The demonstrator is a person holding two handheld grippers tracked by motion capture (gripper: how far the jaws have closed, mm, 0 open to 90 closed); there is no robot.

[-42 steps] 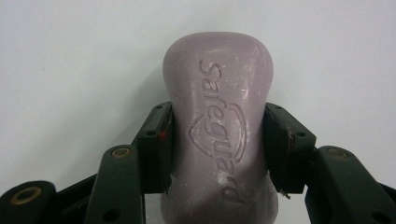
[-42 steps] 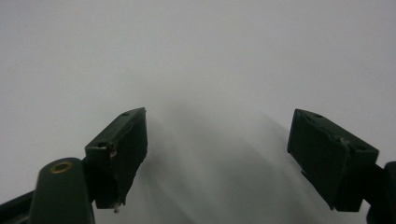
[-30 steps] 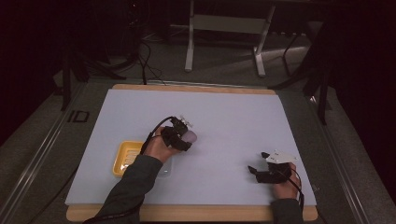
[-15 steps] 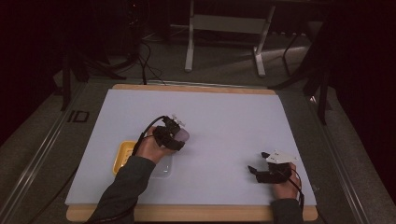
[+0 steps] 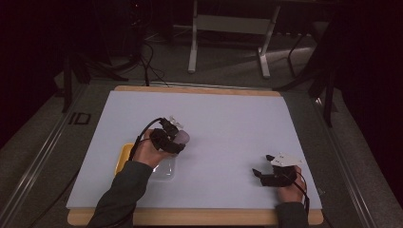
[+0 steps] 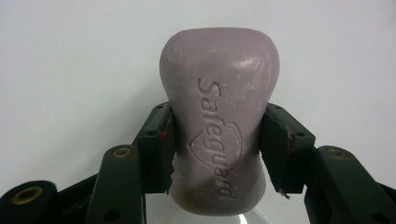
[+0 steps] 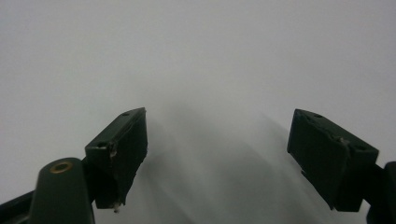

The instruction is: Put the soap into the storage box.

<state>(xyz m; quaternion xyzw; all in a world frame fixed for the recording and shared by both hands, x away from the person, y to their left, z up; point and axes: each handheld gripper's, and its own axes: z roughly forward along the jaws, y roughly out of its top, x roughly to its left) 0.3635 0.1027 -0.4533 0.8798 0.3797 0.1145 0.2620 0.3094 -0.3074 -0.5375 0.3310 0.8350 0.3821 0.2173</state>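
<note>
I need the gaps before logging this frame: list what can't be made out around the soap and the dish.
- Soap, left gripper view: its lower end is cut off by the frame's bottom edge; its sides are covered by the pads.
- Yellow dish, high view: mostly hidden by the hand and sleeve.
- Clear lid, high view: too faint to tell its shape.

We see a pale purple soap bar [image 6: 218,126] stamped with raised lettering, black grippers, a yellow tray [image 5: 122,158], a white table sheet [image 5: 223,118].
</note>
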